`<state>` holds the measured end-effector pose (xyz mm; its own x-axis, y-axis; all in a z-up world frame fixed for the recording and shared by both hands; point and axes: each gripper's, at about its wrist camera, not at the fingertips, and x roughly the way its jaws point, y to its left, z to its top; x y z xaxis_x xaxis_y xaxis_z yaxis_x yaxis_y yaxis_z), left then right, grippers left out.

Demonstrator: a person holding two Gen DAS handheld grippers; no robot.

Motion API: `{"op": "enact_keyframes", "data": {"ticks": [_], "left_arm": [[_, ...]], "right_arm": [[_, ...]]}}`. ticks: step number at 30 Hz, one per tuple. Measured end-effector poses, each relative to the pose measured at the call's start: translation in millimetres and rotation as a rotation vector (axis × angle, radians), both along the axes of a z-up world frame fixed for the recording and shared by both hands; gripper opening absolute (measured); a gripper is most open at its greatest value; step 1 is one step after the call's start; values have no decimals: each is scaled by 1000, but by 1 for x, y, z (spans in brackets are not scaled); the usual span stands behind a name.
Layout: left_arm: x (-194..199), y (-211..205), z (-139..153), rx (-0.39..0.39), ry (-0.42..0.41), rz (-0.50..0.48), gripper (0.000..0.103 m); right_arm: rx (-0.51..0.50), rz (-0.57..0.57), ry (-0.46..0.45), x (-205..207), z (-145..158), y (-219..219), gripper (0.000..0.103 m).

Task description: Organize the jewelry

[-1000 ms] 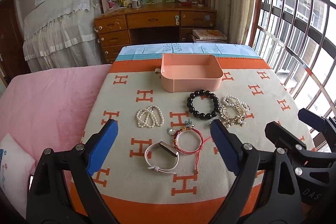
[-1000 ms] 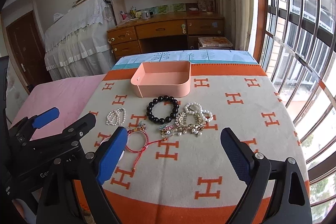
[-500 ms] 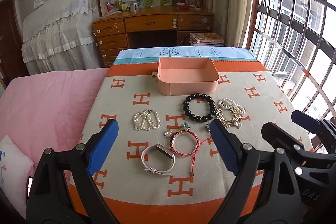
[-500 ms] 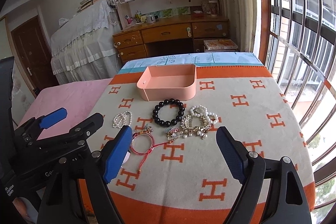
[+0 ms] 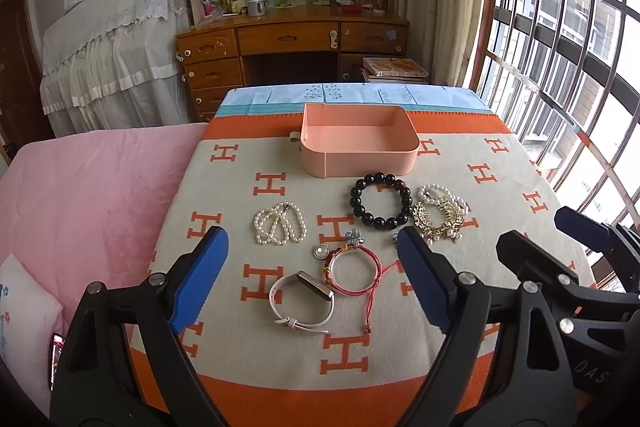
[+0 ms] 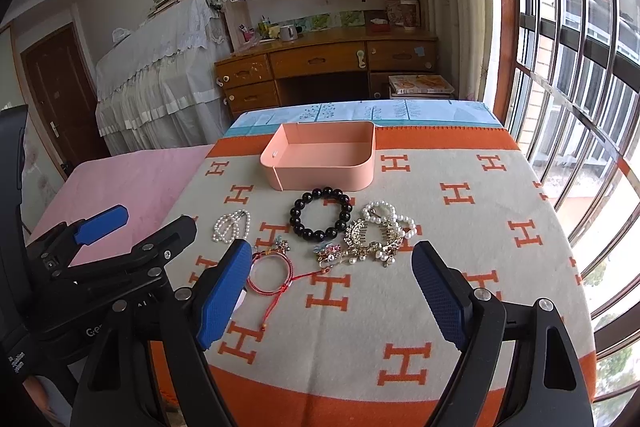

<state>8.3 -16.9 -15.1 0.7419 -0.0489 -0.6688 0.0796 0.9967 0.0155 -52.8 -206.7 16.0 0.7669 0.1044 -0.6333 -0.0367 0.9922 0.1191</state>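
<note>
An empty pink tray [image 5: 358, 158] [image 6: 320, 177] sits at the far middle of the table. In front of it lie a black bead bracelet [image 5: 380, 201] [image 6: 323, 213], a white pearl bracelet [image 5: 279, 223] [image 6: 232, 225], a pile of gold and pearl jewelry [image 5: 440, 213] [image 6: 378, 237], a red cord bracelet [image 5: 354, 269] [image 6: 269, 273], a small round pendant [image 5: 320, 251] and a white watch [image 5: 302, 301]. My left gripper [image 5: 316, 279] is open and empty above the watch. My right gripper [image 6: 332, 291] is open and empty, short of the gold pile.
The table wears a beige and orange blanket with H marks [image 5: 500, 187]. A pink bed [image 5: 92, 195] adjoins its left side. A wooden desk [image 5: 292, 47] and bookshelves stand behind. Barred windows [image 5: 560, 67] run along the right.
Both grippers have drawn back and risen a little, so the table and jewelry look farther off. Both stay open. No jewelry has moved.
</note>
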Motion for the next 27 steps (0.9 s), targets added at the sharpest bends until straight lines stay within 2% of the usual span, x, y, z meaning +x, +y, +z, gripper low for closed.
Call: {"op": "enact_keyframes", "data": {"ticks": [27], "left_arm": [[3, 1, -10, 5, 24, -2, 84]], "right_arm": [[-9, 3, 16, 7, -5, 1, 84]]}}
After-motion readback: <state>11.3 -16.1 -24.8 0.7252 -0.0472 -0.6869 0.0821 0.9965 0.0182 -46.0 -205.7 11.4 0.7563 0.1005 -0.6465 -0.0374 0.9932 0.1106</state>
